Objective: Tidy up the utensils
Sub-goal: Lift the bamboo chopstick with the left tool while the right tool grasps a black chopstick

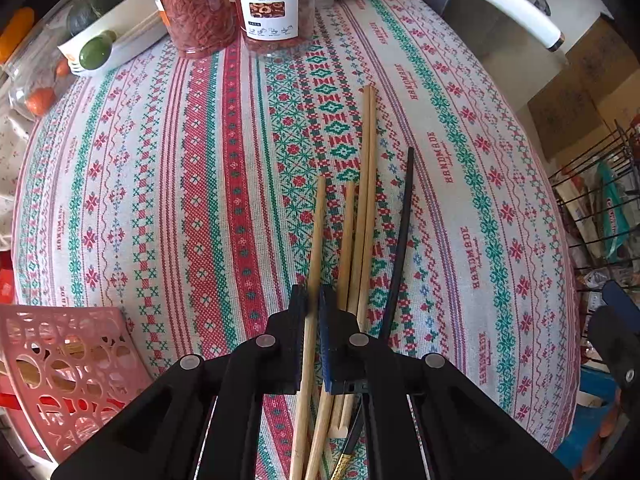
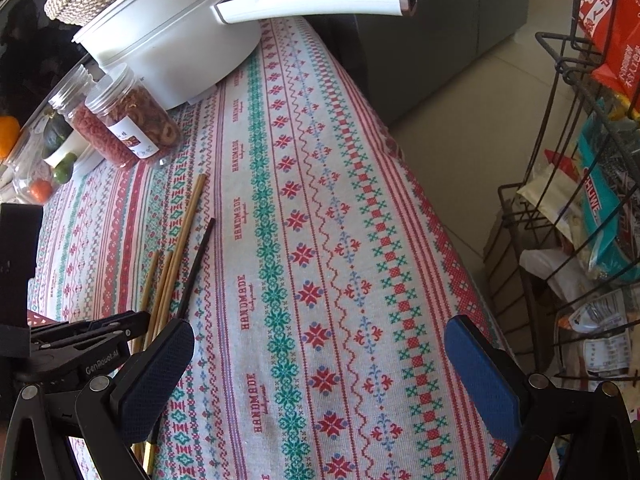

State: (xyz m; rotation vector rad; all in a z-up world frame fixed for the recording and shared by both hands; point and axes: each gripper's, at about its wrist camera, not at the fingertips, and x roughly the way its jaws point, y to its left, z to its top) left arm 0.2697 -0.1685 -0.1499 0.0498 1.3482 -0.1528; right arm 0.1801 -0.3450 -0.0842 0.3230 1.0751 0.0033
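Pale wooden chopstick [image 1: 313,264] pinched by the left gripper [image 1: 313,300], one of a small bundle lying on the patterned cloth table [image 1: 180,184].

The step in hand is the pick-up of one stick. The other wooden sticks [image 1: 366,200] and the thin black chopstick [image 1: 402,240] lie just beside it, to its right. The right gripper [image 2: 320,344] hovers with its pads spread wide and empty. The next move probably calls for a lift without dragging the neighbours, then a carry to the pink openwork plastic basket [image 1: 68,364].
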